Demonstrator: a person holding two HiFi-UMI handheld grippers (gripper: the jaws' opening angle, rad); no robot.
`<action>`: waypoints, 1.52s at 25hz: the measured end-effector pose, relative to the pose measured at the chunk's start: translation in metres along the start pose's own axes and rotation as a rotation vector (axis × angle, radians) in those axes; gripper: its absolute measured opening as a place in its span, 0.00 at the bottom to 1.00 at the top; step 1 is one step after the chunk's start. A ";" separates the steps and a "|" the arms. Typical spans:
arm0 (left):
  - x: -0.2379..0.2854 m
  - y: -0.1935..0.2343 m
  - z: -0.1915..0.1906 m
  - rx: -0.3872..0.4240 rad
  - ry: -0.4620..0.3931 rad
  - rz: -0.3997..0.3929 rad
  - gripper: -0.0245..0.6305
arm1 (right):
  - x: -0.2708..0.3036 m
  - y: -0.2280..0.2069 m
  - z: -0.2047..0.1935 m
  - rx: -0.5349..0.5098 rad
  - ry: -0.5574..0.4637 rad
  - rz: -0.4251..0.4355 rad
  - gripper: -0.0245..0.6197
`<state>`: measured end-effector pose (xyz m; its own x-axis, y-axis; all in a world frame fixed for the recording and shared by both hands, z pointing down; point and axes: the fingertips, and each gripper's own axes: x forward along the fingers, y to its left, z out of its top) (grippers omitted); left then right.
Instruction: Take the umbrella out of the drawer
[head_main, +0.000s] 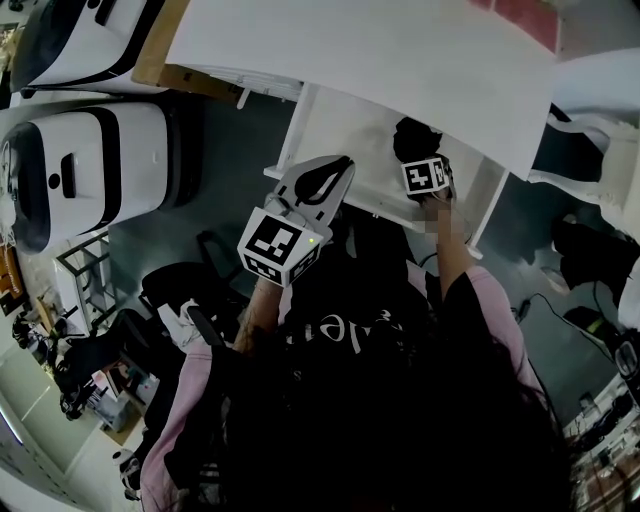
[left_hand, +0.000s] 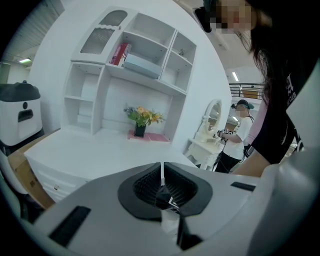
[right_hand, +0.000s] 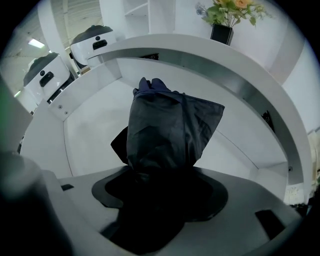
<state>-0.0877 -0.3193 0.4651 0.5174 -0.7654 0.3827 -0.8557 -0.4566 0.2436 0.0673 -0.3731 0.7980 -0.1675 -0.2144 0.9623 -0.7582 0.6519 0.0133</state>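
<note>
The white drawer (head_main: 340, 130) stands pulled out from under the desktop (head_main: 380, 50). In it lies the folded dark umbrella (head_main: 412, 135), close to its right end. My right gripper (head_main: 422, 160) points steeply down onto it. In the right gripper view the umbrella (right_hand: 170, 125) fills the space between the wide jaws of the right gripper (right_hand: 160, 175); dark fabric hides the pads, and I see no squeeze on the cloth. My left gripper (head_main: 335, 170) hovers over the drawer's front left, shut and empty. In its own view the left gripper (left_hand: 161, 167) points across the desk.
Two white machines (head_main: 90, 170) stand on the floor to the left. A shelf hutch (left_hand: 135, 60) and a potted flower (left_hand: 140, 129) sit at the back of the desk. A small vanity with a mirror (left_hand: 210, 125) and another person (left_hand: 240, 135) are beyond the desk.
</note>
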 end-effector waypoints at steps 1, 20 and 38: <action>-0.001 0.001 -0.001 -0.001 0.001 0.004 0.07 | 0.000 0.000 0.000 -0.005 0.001 0.002 0.48; -0.027 0.000 -0.002 0.021 -0.004 -0.061 0.07 | -0.092 0.031 0.019 -0.152 -0.019 0.057 0.47; -0.067 -0.011 0.002 0.064 -0.047 -0.150 0.07 | -0.252 0.085 0.028 0.229 -0.323 0.105 0.47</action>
<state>-0.1127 -0.2634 0.4350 0.6394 -0.7061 0.3043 -0.7687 -0.5938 0.2375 0.0271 -0.2839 0.5492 -0.4126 -0.3964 0.8201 -0.8411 0.5114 -0.1760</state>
